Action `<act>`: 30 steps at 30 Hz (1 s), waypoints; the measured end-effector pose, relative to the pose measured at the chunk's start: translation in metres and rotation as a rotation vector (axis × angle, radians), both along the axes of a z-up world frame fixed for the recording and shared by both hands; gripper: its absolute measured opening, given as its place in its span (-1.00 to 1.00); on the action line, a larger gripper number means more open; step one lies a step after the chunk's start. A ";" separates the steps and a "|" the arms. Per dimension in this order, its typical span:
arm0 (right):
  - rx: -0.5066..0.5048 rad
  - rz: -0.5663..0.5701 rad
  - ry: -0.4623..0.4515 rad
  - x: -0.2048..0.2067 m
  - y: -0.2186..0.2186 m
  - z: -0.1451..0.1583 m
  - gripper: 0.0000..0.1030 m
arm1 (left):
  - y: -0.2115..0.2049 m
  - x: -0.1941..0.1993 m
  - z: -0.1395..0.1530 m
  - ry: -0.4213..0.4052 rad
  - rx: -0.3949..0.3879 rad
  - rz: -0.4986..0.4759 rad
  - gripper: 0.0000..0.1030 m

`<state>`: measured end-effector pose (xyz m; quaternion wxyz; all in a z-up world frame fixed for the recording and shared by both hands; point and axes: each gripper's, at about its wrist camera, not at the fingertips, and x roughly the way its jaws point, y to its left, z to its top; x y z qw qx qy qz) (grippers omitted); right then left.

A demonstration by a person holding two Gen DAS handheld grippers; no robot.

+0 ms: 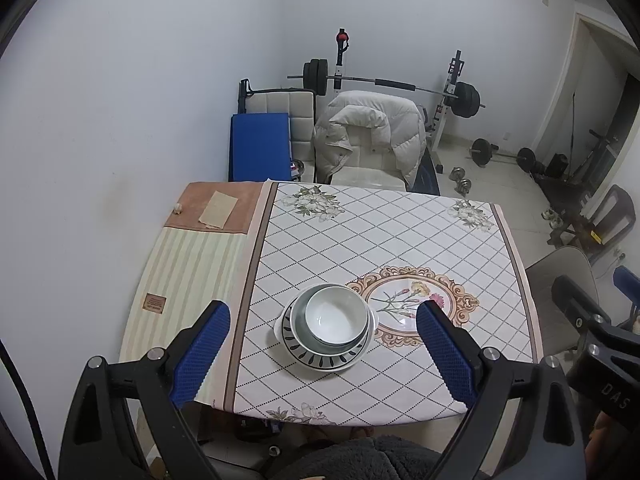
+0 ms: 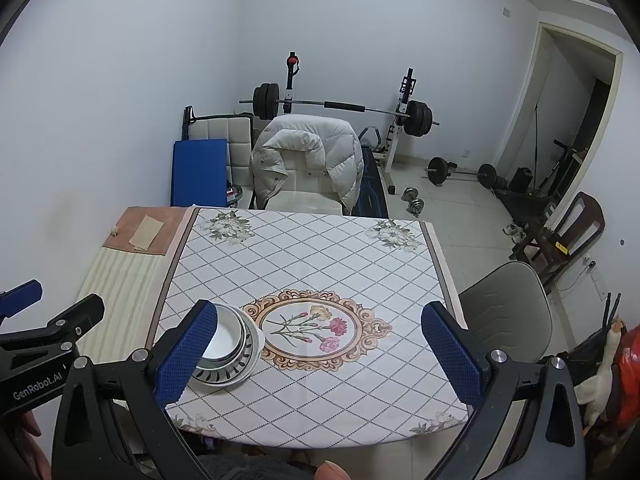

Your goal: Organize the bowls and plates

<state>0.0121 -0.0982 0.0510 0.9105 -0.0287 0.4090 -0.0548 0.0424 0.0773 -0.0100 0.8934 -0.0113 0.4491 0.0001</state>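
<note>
Both are empty right now: the left hand-held gripper (image 1: 323, 354) has its blue pads spread wide with nothing between them, and the right hand-held gripper (image 2: 320, 354) is released the same way, hovering above the near edge of the counter (image 1: 400, 232).

The stack sits straight ahead of the left hand-held gripper, between its two fingers in that view: a white bowl (image 1: 337, 315) nested in a grey bowl (image 1: 298, 320), both on a patterned plate (image 1: 320, 356). From the right hand-held gripper it's off to the left, partly behind the left finger.

Looks to me like the stacking is basically done, so the remaining step is probably just checking or backing off. If anything needs nudging, I'd go in with the left one since it's lined up already, pinch a rim rather than the whole stack, and keep it level because the white bowl sits off-centre toward the far right.

Hard to call: there's a white bit poking out beside the plate, could be a second plate underneath, can't tell. Further back, a chair with a puffy jacket (image 1: 372, 132), then a barbell rack (image 1: 400, 88).
</note>
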 end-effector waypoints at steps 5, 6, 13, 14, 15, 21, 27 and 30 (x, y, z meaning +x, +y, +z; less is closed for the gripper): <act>0.008 0.002 0.003 -0.002 -0.003 0.000 1.00 | 0.001 -0.003 0.002 -0.009 0.009 0.012 0.86; 0.010 0.002 0.003 -0.003 -0.003 0.000 1.00 | 0.001 -0.004 0.003 -0.009 0.010 0.012 0.88; 0.006 0.003 -0.008 -0.008 -0.005 0.002 1.00 | 0.001 -0.008 0.005 -0.019 0.016 0.018 0.97; 0.006 0.003 -0.009 -0.009 -0.005 0.002 1.00 | 0.001 -0.009 0.005 -0.019 0.015 0.018 0.97; 0.006 0.003 -0.008 -0.009 -0.005 0.002 1.00 | 0.001 -0.010 0.006 -0.018 0.015 0.019 0.97; 0.002 0.008 -0.007 -0.012 -0.004 0.002 1.00 | -0.001 -0.015 0.005 -0.015 0.018 0.018 0.97; 0.005 0.010 -0.007 -0.012 -0.004 0.003 1.00 | -0.002 -0.017 0.006 -0.021 0.020 0.021 0.97; 0.008 0.009 -0.006 -0.015 -0.005 0.002 1.00 | -0.004 -0.021 0.007 -0.029 0.020 0.022 0.97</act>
